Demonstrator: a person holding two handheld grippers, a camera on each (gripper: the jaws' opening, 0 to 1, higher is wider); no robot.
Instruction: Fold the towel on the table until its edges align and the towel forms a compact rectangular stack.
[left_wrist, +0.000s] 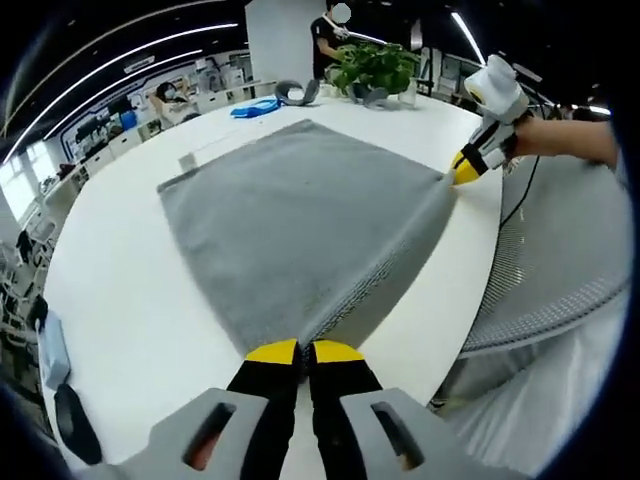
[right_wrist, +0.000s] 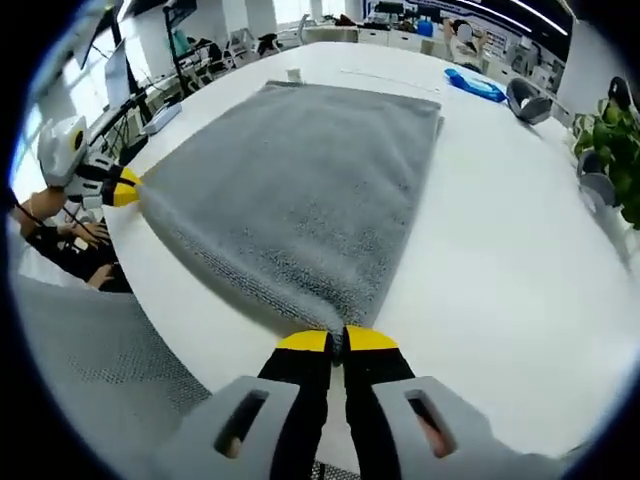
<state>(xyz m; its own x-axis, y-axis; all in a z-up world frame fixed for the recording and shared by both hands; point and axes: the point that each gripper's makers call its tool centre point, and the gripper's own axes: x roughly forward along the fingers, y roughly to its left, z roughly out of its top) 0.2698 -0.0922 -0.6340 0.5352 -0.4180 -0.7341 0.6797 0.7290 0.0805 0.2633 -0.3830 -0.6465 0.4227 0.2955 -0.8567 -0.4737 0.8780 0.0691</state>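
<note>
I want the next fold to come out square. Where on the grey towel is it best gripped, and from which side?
Probably at the two near corners of the towel, from the table's near edge, where the left gripper and right gripper pinch it now: that edge lifts clear while the far edge lies flat.

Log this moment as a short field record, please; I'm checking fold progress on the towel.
towel: grey towel, spread on white table, near edge lifted
left gripper: left gripper shut on one near corner
right gripper: right gripper shut on the other near corner
fold state: not yet folded over
background: potted plant, blue item
</note>
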